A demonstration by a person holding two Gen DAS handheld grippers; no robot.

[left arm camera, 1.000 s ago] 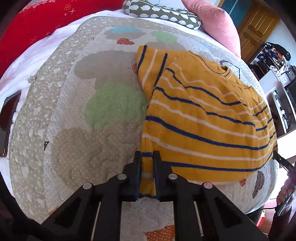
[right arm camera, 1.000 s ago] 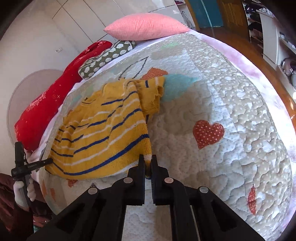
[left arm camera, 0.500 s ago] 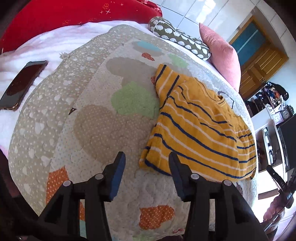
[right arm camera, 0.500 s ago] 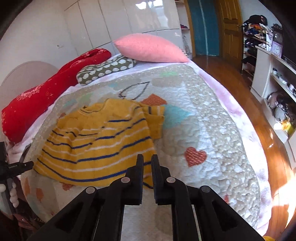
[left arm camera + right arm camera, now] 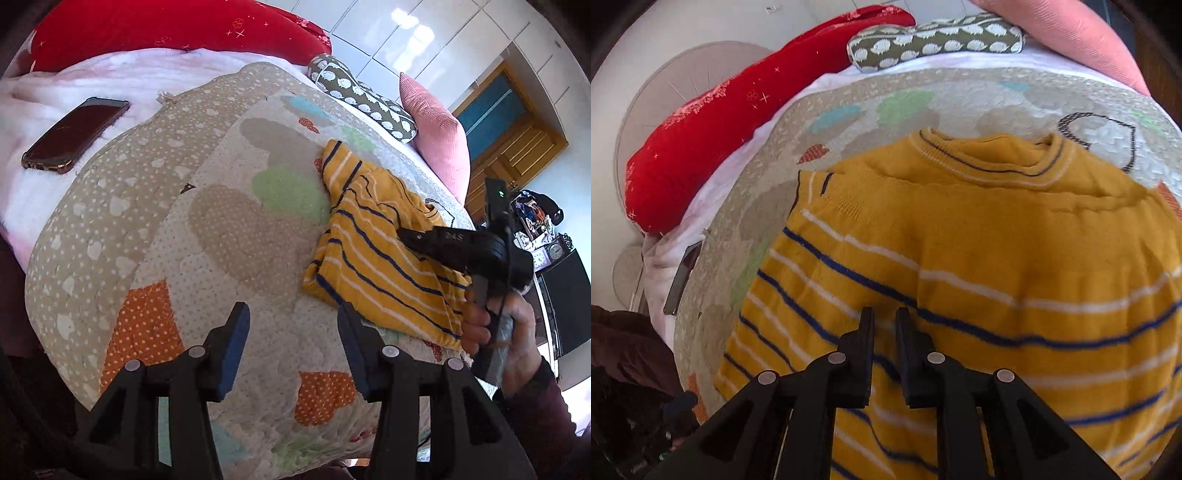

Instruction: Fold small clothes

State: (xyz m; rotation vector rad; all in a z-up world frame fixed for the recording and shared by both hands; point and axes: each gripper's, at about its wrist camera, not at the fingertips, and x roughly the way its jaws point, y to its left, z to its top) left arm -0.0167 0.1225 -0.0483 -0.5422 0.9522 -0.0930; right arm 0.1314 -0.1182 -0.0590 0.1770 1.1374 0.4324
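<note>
- While the left gripper (image 5: 293,328) hangs over the near part of the quilt (image 5: 155,236), its blue-padded fingers (image 5: 236,343) are spread wide with nothing between them
- Just beyond its right finger lies the yellow sweater (image 5: 373,254), a small knit with navy and white stripes, spread on the quilt toward the right side of the left wrist view
- One striped sleeve cuff (image 5: 338,162) points toward the head of the bed, next to a green patch (image 5: 291,192) on the quilt
- From the right wrist view the sweater (image 5: 979,236) fills most of the frame, neckline (image 5: 993,162) at the far end and the hem stripes closest to the camera
- Over the sweater's lower stripes sits the right gripper (image 5: 885,321), jaws drawn nearly together with only a narrow slit between them; whether any knit is pinched in that slit cannot be told
- That same right gripper (image 5: 406,234) shows in the left wrist view as a black tool reaching over the sweater from the right, held by the person's right hand (image 5: 495,325)
- A dark phone (image 5: 75,134) lies on the white fleece blanket (image 5: 122,77) to the left of the quilt
- At the head of the bed lie a red cushion (image 5: 173,33), a green patterned pillow (image 5: 362,99) and a pink pillow (image 5: 436,129)
- A wooden door (image 5: 517,151) stands behind the pink pillow
</note>
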